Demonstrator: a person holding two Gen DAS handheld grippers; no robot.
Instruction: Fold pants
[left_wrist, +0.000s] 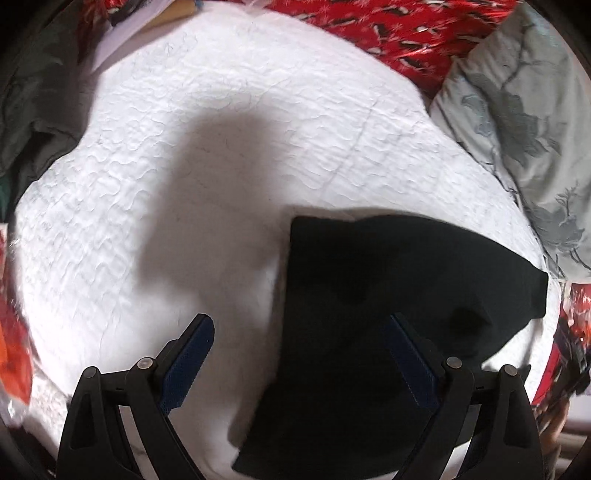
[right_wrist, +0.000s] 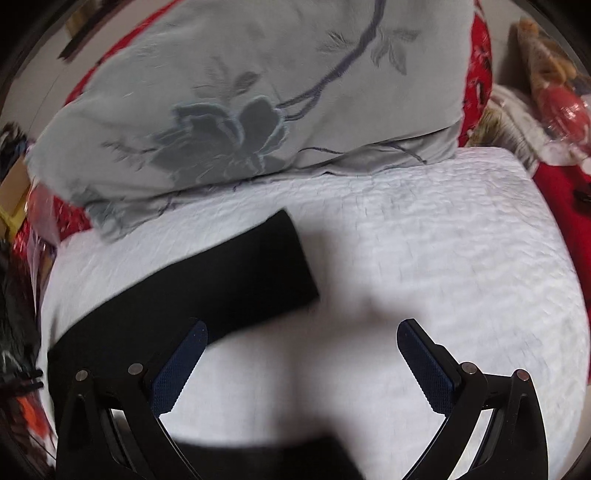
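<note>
- The pants (left_wrist: 369, 325) are black and lie flat on the white quilt (left_wrist: 207, 140), already folded into a compact dark slab with straight edges and one sharp square corner towards the middle of the bed.
- In the left wrist view we see them fill the lower right of the picture, running under the right-hand finger of our left gripper (left_wrist: 299, 369).
- In the right wrist view the pants (right_wrist: 207, 280) show as a dark band running from the lower left up towards the pillow, with a second dark patch at the bottom edge that is too blurred to tell apart.
- Our left gripper hangs over the near edge of the pants with its fingers spread wide; nothing sits between the blue pads (left_wrist: 188, 362).
- Our right gripper (right_wrist: 301, 365) is likewise spread wide and holds nothing; its left finger is over the black cloth, its right finger over bare quilt (right_wrist: 461, 258).
- Shadows of the grippers fall on the quilt beside the pants.
- A grey pillow (right_wrist: 236, 103) with a dark flower pattern rests on the quilt just beyond the pants; we see it at the right edge of the left view too (left_wrist: 517, 118).
- Red patterned fabric (left_wrist: 388, 33) lies behind the quilt and pillow.
- Dark green cloth (left_wrist: 33, 96) sits at the far left of the left view.
</note>
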